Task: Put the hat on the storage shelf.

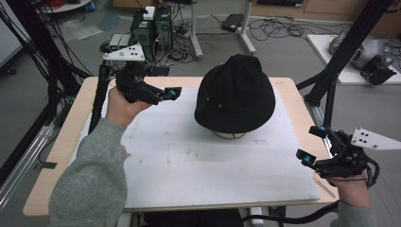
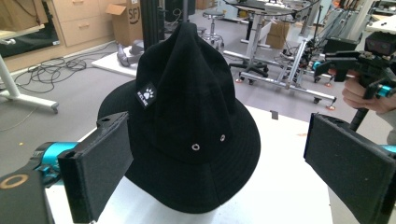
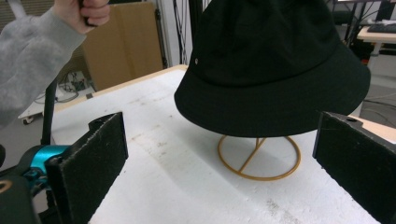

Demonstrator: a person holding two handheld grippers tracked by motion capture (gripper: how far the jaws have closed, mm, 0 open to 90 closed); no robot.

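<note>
Left gripper (image 1: 174,93) held near hat's left side, jaws spread wide, nothing pinched. Right gripper (image 1: 314,146) held lower at counter's right edge, jaws also spread wide, well apart from hat. Black hat (image 1: 235,94) is perched on thin gold wire stand (image 3: 258,157), on white mat (image 1: 213,161) over counter (image 1: 56,156). Likely risk: stand looks light, so hat may be knocked over if brim is bumped. Soft brim may be slipped off if pinched at only one side.
</note>
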